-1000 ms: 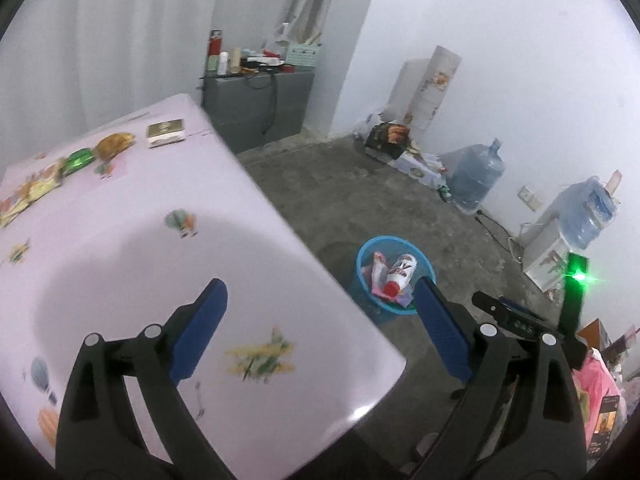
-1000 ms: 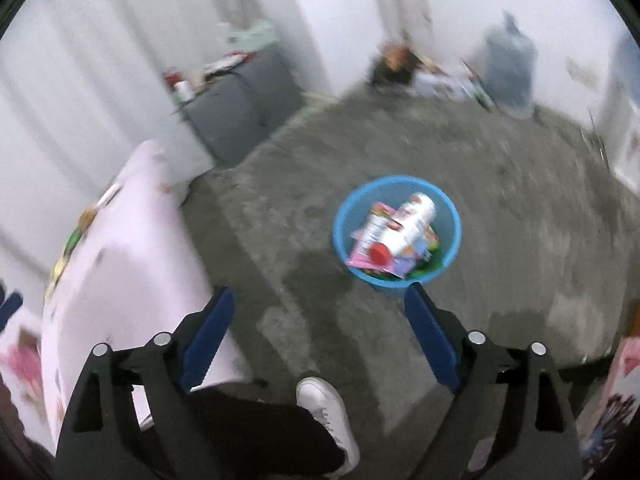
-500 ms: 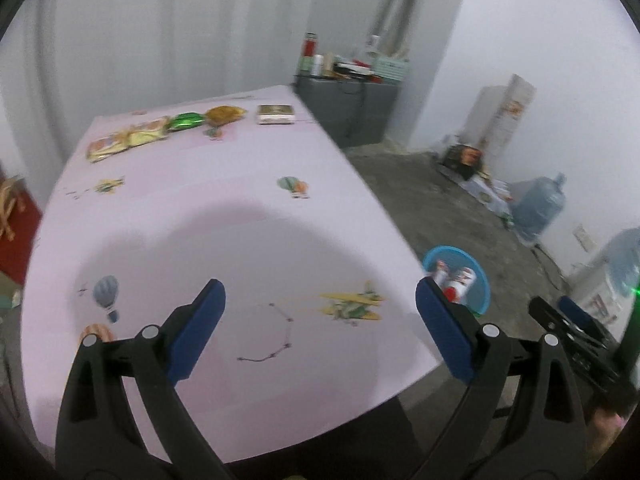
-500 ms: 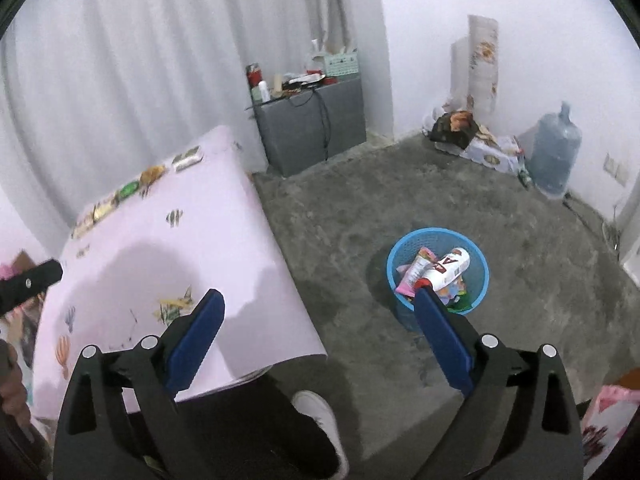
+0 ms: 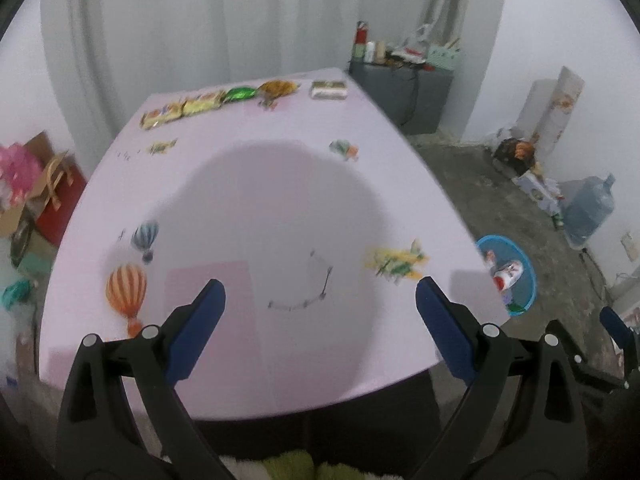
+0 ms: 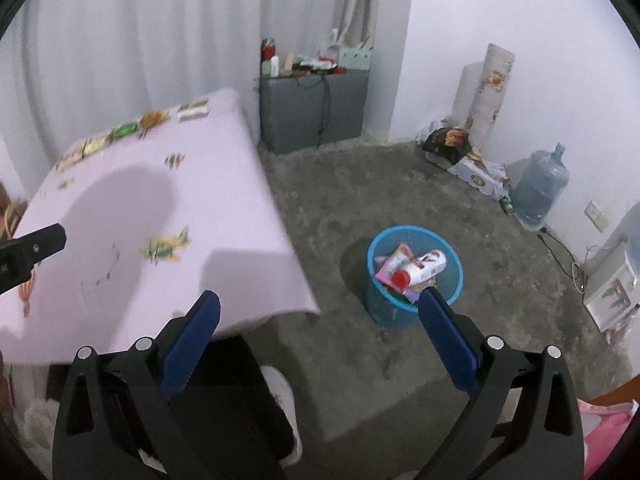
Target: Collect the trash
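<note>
Both grippers, left gripper (image 5: 320, 304) and right gripper (image 6: 320, 312), are held with fingers wide apart and empty, the right's jaws just opened, blue bin (image 6: 414, 280) seen lower right

I see a row of crinkled snack wrappers (image 5: 200, 106) along the far edge of the pink cartoon-print tablecloth (image 5: 256, 200); right of it, on the floor, a blue mesh wastebasket (image 6: 414, 280) holds a red-capped white bottle (image 6: 420, 270).

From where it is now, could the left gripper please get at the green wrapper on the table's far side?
Probably yes. The left gripper is open and empty, the pink table lies bare up to the green wrapper, though a long forward reach remains.
</note>
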### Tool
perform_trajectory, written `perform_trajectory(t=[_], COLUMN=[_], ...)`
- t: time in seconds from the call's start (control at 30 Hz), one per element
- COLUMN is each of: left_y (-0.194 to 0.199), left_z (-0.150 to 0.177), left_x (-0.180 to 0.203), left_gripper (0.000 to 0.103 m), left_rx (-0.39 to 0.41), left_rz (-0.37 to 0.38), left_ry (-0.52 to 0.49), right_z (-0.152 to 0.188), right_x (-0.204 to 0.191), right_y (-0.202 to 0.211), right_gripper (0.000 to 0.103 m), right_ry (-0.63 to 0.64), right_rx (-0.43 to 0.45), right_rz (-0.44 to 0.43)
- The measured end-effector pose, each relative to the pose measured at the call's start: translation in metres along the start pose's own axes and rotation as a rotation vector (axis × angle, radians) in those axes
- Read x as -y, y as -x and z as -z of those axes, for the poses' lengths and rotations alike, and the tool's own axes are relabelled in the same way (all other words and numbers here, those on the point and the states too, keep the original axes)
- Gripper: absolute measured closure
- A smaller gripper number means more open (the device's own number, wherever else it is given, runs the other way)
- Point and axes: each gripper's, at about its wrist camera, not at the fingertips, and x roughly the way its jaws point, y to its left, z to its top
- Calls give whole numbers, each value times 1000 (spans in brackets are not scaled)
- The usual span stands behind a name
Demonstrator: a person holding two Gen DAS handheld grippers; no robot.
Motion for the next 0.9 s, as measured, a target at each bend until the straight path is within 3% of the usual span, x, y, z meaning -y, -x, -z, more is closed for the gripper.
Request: perform_trajectory(t=[0.27, 0.9], left_y=[-4, -3], left_z=[17, 17], left_x=[-11, -15], left_gripper=[11, 11], left_rx=[-61, -84], left_rz=[-116, -148], left_ry=[-5, 27], right_z=[18, 15], right_x=[-17, -16], right_y=[-6, -8], right_gripper=[7, 7], right_ry=[52, 63], right_rx=[-51, -64], right_rz=[-8, 1])
